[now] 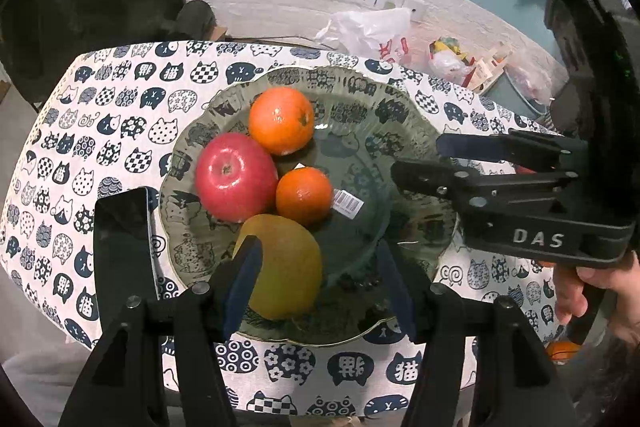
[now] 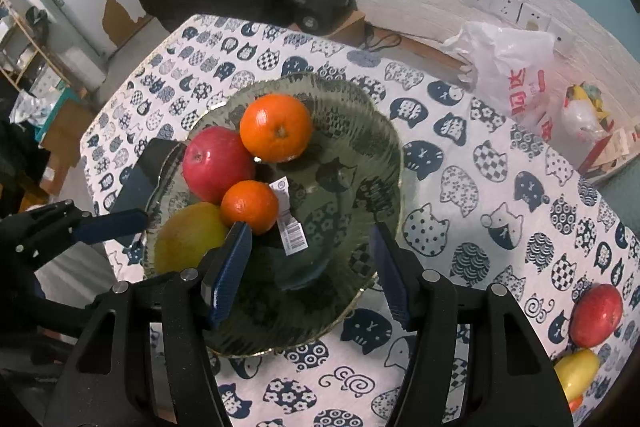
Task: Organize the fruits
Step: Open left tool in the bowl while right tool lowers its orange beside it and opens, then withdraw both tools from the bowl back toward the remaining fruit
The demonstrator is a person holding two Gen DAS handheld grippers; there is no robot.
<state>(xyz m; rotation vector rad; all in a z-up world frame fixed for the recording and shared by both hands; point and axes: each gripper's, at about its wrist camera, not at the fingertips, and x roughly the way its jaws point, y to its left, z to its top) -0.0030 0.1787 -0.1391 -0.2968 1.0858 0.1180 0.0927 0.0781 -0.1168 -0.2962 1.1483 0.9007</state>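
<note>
A ribbed glass plate (image 1: 360, 95) on the cat-print tablecloth holds a big orange (image 1: 280, 119), a red apple (image 1: 236, 183), a small orange (image 1: 304, 195) and a yellow fruit (image 1: 292, 267). My left gripper (image 1: 320, 259) hovers open over the plate's near side; its left finger overlaps the yellow fruit, and its right finger stands well apart from it. My right gripper (image 2: 310, 239) is open above the bare plate (image 2: 384, 147) and a barcode label (image 2: 290, 227), just right of the small orange (image 2: 250, 205). In the left wrist view the right gripper (image 1: 416, 157) reaches in from the right.
A red apple (image 2: 596, 315) and a yellow fruit (image 2: 576, 371) lie on the cloth at the lower right. A dark flat slab (image 1: 120, 247) lies at the plate's left rim. Plastic bags (image 2: 512, 75) sit past the table's far edge. A hand (image 1: 580, 287) grips the right tool.
</note>
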